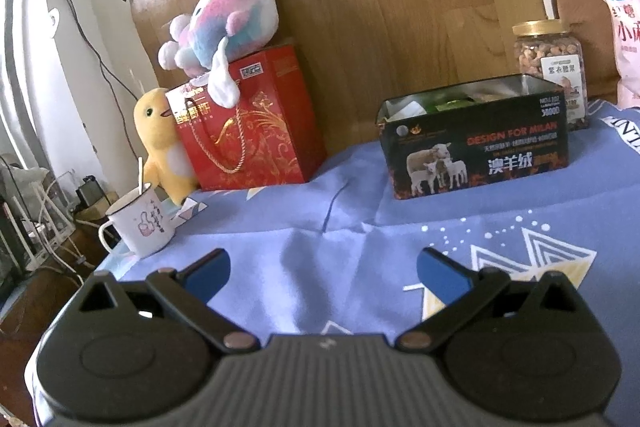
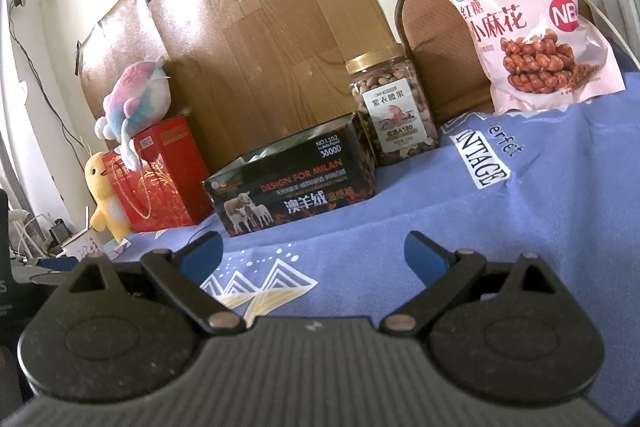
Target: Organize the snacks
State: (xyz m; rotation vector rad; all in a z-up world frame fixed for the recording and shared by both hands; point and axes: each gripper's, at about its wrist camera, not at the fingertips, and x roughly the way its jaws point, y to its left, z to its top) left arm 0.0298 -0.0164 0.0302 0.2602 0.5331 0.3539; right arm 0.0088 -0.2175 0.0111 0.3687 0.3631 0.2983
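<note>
Covering table, blue cloth (image 1: 360, 227)

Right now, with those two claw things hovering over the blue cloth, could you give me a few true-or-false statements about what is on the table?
1. The black tin has its lid on. False: it is open on top, with packets showing inside.
2. The nut jar has a gold lid and stands upright. True.
3. The pastel plush toy sits on top of the red gift bag. True.
4. The left gripper is clamped on the mug. False: its jaws are spread and empty; the mug stands apart, off to the left.
5. The pink snack bag lies flat in front of the tin. False: it stands upright at the back right.
6. The right gripper holds nothing. True.
</note>
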